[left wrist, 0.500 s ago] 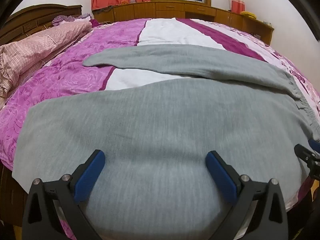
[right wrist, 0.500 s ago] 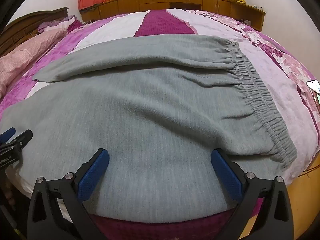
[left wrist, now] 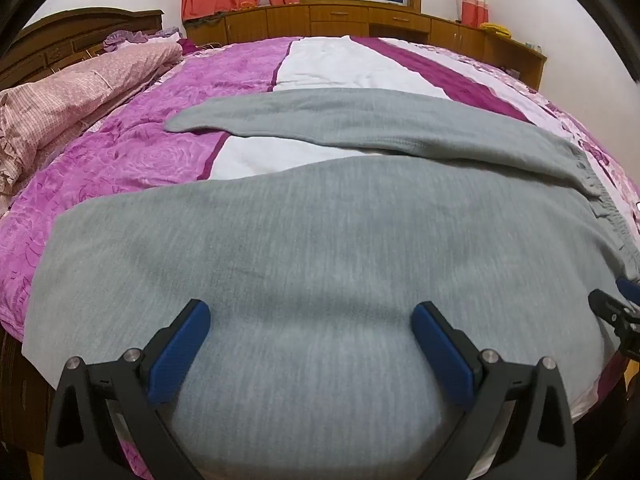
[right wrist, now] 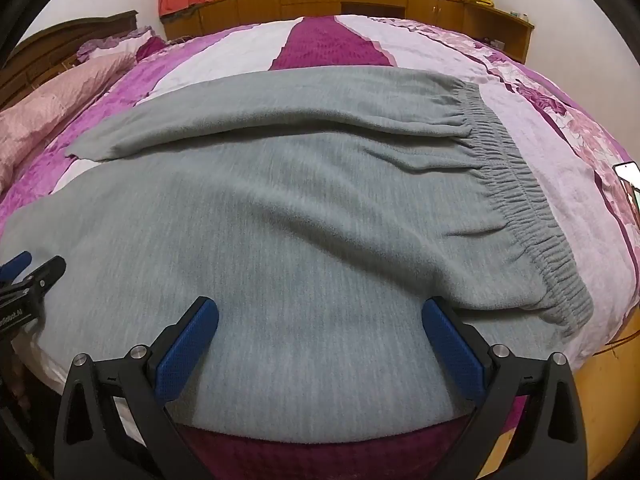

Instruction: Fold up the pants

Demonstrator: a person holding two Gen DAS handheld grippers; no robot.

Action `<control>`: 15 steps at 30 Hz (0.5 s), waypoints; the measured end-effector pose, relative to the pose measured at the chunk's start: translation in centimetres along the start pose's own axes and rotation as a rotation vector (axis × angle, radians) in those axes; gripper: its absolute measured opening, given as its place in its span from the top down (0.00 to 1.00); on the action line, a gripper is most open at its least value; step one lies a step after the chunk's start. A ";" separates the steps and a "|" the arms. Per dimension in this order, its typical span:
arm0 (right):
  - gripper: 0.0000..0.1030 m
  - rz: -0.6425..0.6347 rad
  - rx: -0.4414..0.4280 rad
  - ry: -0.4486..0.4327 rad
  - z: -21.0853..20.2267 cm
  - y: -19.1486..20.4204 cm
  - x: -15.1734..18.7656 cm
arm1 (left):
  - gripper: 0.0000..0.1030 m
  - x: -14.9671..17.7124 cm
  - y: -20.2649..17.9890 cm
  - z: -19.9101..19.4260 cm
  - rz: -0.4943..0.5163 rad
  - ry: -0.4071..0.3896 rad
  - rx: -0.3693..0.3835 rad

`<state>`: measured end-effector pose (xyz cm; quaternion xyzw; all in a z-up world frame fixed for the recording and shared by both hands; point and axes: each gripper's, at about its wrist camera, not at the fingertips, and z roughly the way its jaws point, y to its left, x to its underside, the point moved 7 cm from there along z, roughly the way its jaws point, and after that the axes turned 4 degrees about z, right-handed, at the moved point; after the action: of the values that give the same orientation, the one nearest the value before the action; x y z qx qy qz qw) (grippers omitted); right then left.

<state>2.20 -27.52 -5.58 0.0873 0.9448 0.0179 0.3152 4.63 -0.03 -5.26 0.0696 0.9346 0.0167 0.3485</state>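
Well, no fold yet: the grey fleece pants [right wrist: 320, 216] lie spread across the magenta floral bed [left wrist: 132, 160], legs apart, left gripper [left wrist: 310, 330] and right gripper [right wrist: 320, 332] hovering, jaws wide apart.

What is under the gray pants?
The gray pants lie spread on a bed cover with pink, white and purple stripes, which shows all around them and between the two legs. What the cover looks like right beneath the cloth is hidden.
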 end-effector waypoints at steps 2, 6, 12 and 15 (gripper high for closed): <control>0.04 -0.004 0.005 0.002 0.1 0.1 0.1 | 0.00 0.1 0.0 -0.2 -0.001 0.000 0.001; 0.04 -0.011 0.020 0.006 0.0 0.3 0.2 | 0.00 0.0 -0.2 -0.3 -0.001 0.001 0.001; 0.04 -0.014 0.033 0.010 0.2 0.5 0.2 | 0.00 0.1 -0.2 -0.3 -0.001 0.001 0.000; 0.03 -0.020 0.043 0.018 0.5 0.6 0.1 | 0.00 0.1 -0.1 -0.4 -0.001 0.008 0.008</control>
<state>2.52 -26.88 -5.96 0.0843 0.9487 -0.0049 0.3048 4.33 -0.10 -5.05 0.0703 0.9361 0.0130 0.3444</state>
